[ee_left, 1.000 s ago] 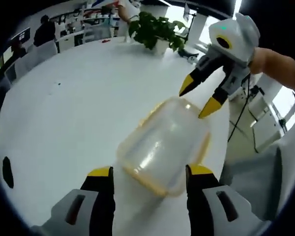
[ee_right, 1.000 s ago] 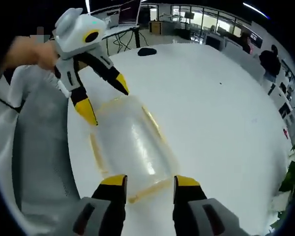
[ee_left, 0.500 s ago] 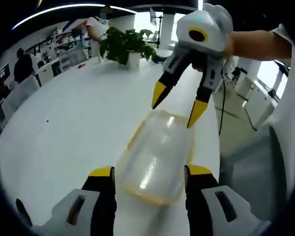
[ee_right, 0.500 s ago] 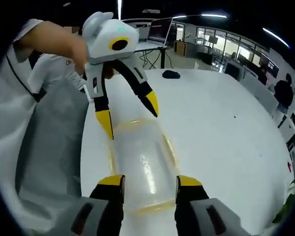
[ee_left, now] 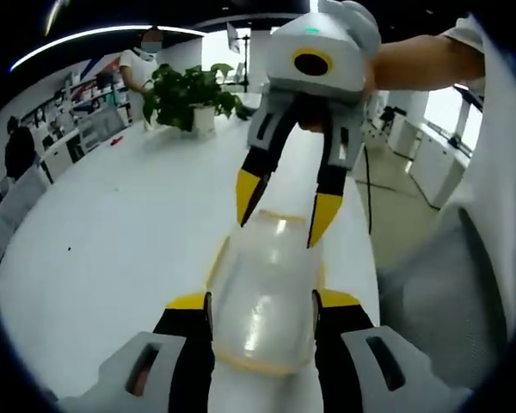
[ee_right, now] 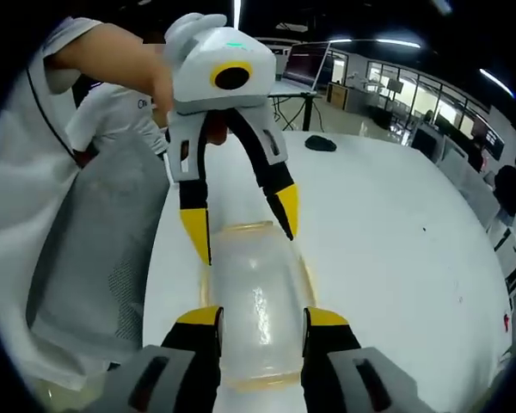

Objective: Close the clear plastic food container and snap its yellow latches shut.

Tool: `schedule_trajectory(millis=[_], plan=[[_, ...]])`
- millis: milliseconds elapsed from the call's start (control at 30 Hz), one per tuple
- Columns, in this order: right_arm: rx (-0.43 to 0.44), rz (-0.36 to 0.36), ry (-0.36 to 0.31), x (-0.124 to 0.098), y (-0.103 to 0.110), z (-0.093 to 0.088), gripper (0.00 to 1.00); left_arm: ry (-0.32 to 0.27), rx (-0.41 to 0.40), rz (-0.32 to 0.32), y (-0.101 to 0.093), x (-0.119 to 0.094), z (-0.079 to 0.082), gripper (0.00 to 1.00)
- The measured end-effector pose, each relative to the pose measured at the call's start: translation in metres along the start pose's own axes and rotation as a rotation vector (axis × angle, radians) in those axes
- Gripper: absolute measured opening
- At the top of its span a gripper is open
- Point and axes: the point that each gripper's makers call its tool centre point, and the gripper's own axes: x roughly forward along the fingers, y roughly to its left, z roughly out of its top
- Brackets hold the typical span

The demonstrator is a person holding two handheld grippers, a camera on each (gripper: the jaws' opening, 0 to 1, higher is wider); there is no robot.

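One clear plastic food container (ee_left: pixel 262 297) with pale yellow edging lies lid-up in the lower centre of the left gripper view, on a round white table (ee_left: pixel 112 232). Two grippers work it, one from each short end.

The left gripper (ee_left: pixel 262 305), with yellow-tipped black jaws, rises from the bottom of its own view. Its jaws sit against the two long sides of the near end, apparently clamped on it. In the right gripper view it hangs from the top centre (ee_right: pixel 241 225), tips apart, straddling the container's (ee_right: pixel 256 305) far end.

The right gripper (ee_right: pixel 260 318) likewise has its jaws spread across its near end, touching or nearly touching the sides; I cannot tell whether it squeezes. It reaches down from the upper centre of the left gripper view (ee_left: pixel 282 205).

The container looks light, empty, smooth and slippery, with thin walls that would flex. Pressing is best done at the rim corners and latches.

One potted green plant (ee_left: pixel 185 96) stands in the upper left.
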Motion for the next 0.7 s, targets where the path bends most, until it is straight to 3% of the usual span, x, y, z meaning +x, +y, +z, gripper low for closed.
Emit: schedule_trajectory(millis=[400, 567, 700], plan=[[-0.023, 0.028, 0.020, 0.013, -0.003, 0.002, 0.35, 0.010, 0.078, -0.029, -0.007, 0.017, 0.004, 0.39], [-0.014, 0.037, 0.030, 0.018, -0.008, 0.002, 0.35, 0.013, 0.066, -0.055, -0.018, 0.022, 0.004, 0.46], [-0.014, 0.033, 0.035, 0.021, -0.012, 0.002, 0.41, 0.037, 0.107, -0.046, -0.025, 0.026, 0.000, 0.52]])
